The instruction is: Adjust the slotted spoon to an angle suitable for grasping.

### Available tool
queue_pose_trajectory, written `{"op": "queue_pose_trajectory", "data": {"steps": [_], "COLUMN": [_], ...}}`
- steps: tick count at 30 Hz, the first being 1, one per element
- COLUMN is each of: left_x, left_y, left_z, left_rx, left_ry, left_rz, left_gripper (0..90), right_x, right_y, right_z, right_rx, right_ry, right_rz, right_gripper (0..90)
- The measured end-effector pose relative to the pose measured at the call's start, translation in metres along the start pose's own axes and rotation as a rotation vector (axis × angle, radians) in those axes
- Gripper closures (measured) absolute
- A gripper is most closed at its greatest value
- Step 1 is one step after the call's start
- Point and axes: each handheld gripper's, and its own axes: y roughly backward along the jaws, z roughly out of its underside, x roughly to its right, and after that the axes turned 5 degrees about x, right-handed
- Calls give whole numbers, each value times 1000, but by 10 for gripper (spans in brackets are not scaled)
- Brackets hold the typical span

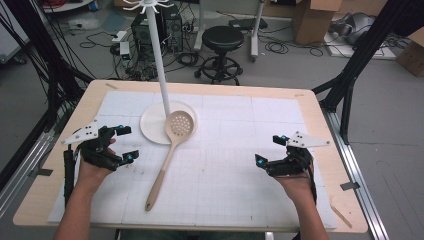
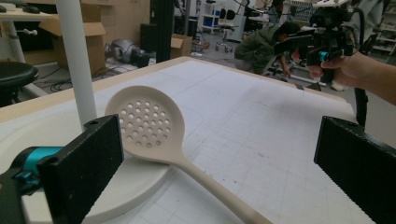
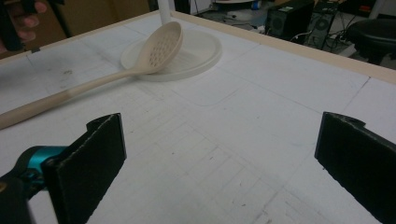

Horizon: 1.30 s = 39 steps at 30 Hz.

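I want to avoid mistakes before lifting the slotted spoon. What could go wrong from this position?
1. The slotted spoon rests with its perforated bowl on the round white base of the hook stand and its handle on the mat; gripping far down the handle may let the bowl tip or swing.
2. The bowl lies close beside the pole, so a lift could knock it.
3. Both the left gripper and the right gripper are open and apart from the spoon.

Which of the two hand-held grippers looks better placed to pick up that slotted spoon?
Probably the left gripper. Its jaws are open and point at the slotted spoon, whose head leans on the round stand base close beside it. The right gripper, also open, sits farther off across the mat.
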Motion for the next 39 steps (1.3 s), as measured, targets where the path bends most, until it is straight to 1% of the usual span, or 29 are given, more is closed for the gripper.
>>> {"op": "queue_pose_trajectory", "data": {"steps": [3,4,7,11,13,16,18,21,22,23,24,25,26,27,29,30,31,32,36,39], "left_x": [0,0,2,3,3,3,3,4,6,6,7,7,10,10,13,15,15,17,18,19], "left_y": [-3,-3,-6,-6,-5,-5,-5,-6,-8,-8,-11,-11,-16,-16,-21,-26,-26,-30,-36,-43], "left_z": [2,2,2,2,2,1,1,1,0,0,-2,-2,-4,-4,-5,-6,-6,-6,-6,-7], "left_rx": [-11,-11,-33,-33,-32,-26,-30,-38,-45,-45,-67,-67,-86,-86,-107,-139,-139,-156,-177,-211], "left_ry": [6,6,-3,3,6,9,17,18,27,27,32,32,28,28,32,20,20,19,28,43], "left_rz": [1,1,-3,-2,-3,-7,-15,-17,-26,-26,-50,-50,-65,-65,-64,-71,-71,-79,-89,-96], "left_gripper": [20,20,20,20,20,20,20,20,20,20,20,20,20,20,20,20,20,20,20,20], "right_x": [1,2,2,1,0,0,0,1,1,1,1,1,1,1,1,1,1,1,2,2], "right_y": [-1,0,1,3,2,1,0,-1,-1,-1,-2,-2,-2,-2,-2,-2,-2,-2,-2,-2], "right_z": [1,1,1,1,1,1,1,1,2,2,2,2,2,2,2,2,2,2,2,2], "right_rx": [-6,-5,-8,-8,-9,-13,-19,-18,-24,-24,-26,-27,-26,-26,-26,-27,-27,-31,-26,-32], "right_ry": [-7,-2,4,3,14,9,4,7,2,2,4,6,7,7,-1,2,2,-2,-3,-11], "right_rz": [-1,2,10,17,18,21,21,22,21,21,23,20,22,22,21,21,21,21,22,25], "right_gripper": [7,7,7,7,7,7,7,7,7,7,7,7,7,7,7,7,7,7,7,7]}}
